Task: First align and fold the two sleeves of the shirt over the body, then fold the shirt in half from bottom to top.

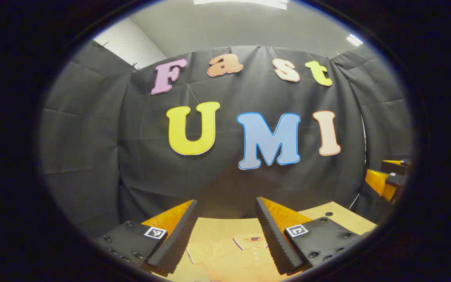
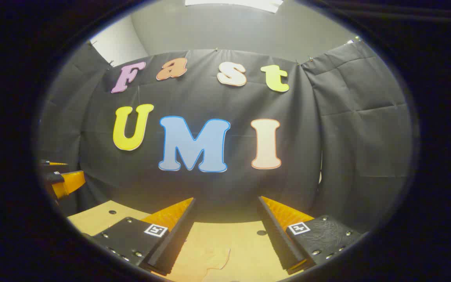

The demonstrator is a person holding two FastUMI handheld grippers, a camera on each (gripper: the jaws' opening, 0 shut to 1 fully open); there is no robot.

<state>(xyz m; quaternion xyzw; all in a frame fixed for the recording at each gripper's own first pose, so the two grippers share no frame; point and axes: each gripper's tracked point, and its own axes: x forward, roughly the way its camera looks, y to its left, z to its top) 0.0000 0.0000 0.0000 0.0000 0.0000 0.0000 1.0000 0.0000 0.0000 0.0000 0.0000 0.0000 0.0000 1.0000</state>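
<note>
L claw [image 1: 225, 219]: fingers wide apart, nothing between them, held above bench [image 1: 347, 217], aimed at black cloth wall [image 1: 139, 156]. Shirt [image 1: 229, 254] lies flat on bench below and between L fingers, collar end twd the wall, not touched. R claw [image 1: 386, 178] seen off to L claw's right, level w/ it, well apart.

R claw [image 2: 225, 219]: also spread wide, empty, above bench [image 2: 96, 217]. Shirt [image 2: 210, 260] edge, poss. a sleeve, below its fingers, nearer its left finger; no contact. L claw [image 2: 63, 182] off to its left
</note>
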